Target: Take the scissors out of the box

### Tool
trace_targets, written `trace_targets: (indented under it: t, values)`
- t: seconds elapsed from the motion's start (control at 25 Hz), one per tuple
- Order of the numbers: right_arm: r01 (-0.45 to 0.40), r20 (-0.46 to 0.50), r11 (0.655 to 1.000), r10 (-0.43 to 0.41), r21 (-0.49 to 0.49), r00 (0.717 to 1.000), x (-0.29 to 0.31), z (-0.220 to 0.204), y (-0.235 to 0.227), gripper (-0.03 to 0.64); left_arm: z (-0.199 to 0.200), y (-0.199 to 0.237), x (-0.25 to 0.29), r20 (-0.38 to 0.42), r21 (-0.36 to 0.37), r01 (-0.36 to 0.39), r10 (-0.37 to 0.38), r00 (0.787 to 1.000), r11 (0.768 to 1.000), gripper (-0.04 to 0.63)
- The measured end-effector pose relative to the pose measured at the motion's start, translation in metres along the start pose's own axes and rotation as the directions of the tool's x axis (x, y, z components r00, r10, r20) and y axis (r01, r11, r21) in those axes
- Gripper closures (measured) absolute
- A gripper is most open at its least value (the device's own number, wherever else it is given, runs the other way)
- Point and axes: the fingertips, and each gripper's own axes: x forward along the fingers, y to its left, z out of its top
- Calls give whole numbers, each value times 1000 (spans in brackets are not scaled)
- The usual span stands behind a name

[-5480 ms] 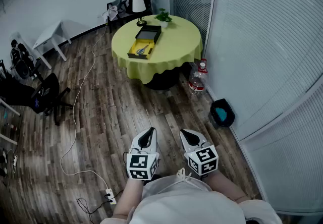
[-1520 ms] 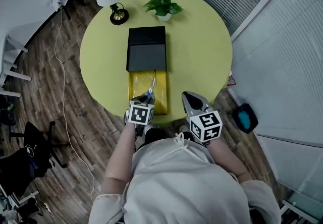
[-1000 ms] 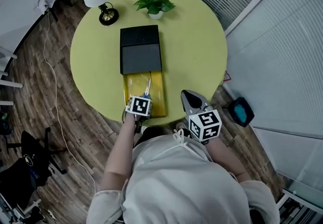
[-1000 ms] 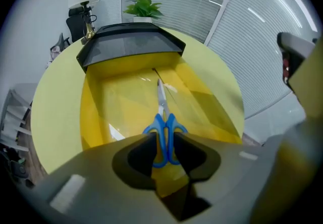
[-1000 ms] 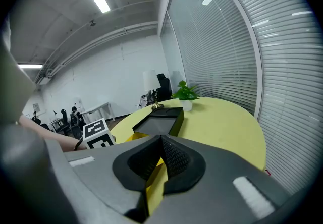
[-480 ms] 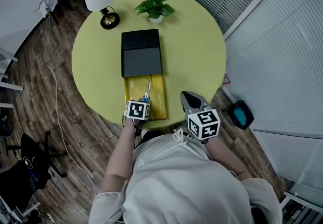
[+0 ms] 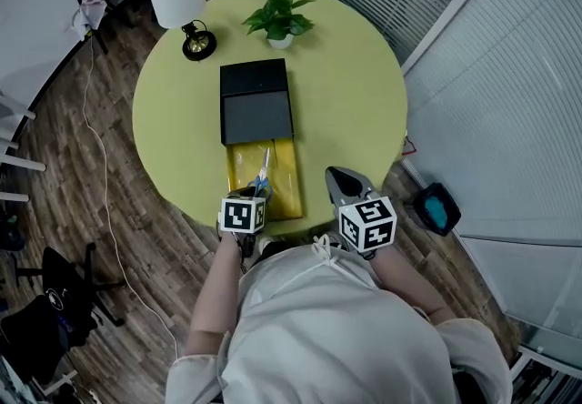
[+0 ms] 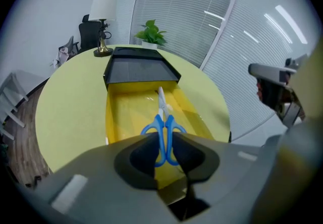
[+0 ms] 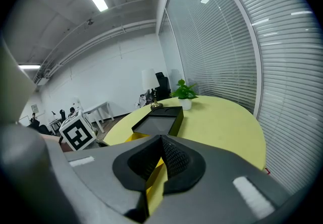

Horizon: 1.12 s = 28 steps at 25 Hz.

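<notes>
Blue-handled scissors (image 8: 162, 128) point their blades away from me over the open yellow box (image 8: 123, 117). My left gripper (image 8: 162, 141) is shut on the blue handles and holds them just above the box's near end. In the head view the left gripper (image 7: 258, 186) is at the near end of the yellow box (image 7: 285, 167), with the scissors (image 7: 264, 167) sticking out ahead of it. My right gripper (image 7: 342, 177) hangs to the right of the box at the table's near edge. Its jaws stand shut with nothing in them, and in its own view the right gripper (image 9: 161, 140) points over the box's corner.
The box's black sleeve (image 7: 256, 102) lies beyond the yellow part on the round yellow table (image 7: 355, 93). A white lamp (image 7: 182, 2) and a potted plant (image 7: 277, 15) stand at the far edge. A dark bin (image 7: 436, 208) sits on the floor to the right.
The left gripper has closed on the scissors' handles and drawn up and back toward me, so the scissors rise off the box floor. The right gripper has kept still.
</notes>
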Motion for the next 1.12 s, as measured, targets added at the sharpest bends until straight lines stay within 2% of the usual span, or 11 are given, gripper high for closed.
trace_targets:
  t: [0.12,0.2,0.36,0.52,0.76,0.84,0.92,1.12]
  values:
    - [-6,6,1000,6,0,1000,1,3,2,617,16,-8,-22,83,1,12,-12,996,1000,505]
    - [-9,14,1000,10,-3,1000,1,7,3,617,33,-15,-40,165,5,25,-26,986,1000,505]
    - [-29,39,999,29,-13,999,0,20,10,617,74,-29,-81,342,25,37,-43,939,999,505]
    - [-68,75,997,71,-40,995,-2,40,22,617,110,-36,-122,495,45,3,-25,868,999,505]
    - [-92,162,992,106,-86,981,-11,74,39,617,147,-44,-182,687,61,-83,19,727,995,505]
    - [-93,190,991,111,-100,976,-14,84,42,618,153,-47,-196,725,64,-111,30,688,992,505]
    - [-88,212,990,110,-111,971,-18,90,44,618,155,-49,-203,743,65,-113,28,669,992,505]
    - [-83,231,990,107,-112,967,-21,95,47,618,154,-52,-206,747,72,-123,29,665,990,505]
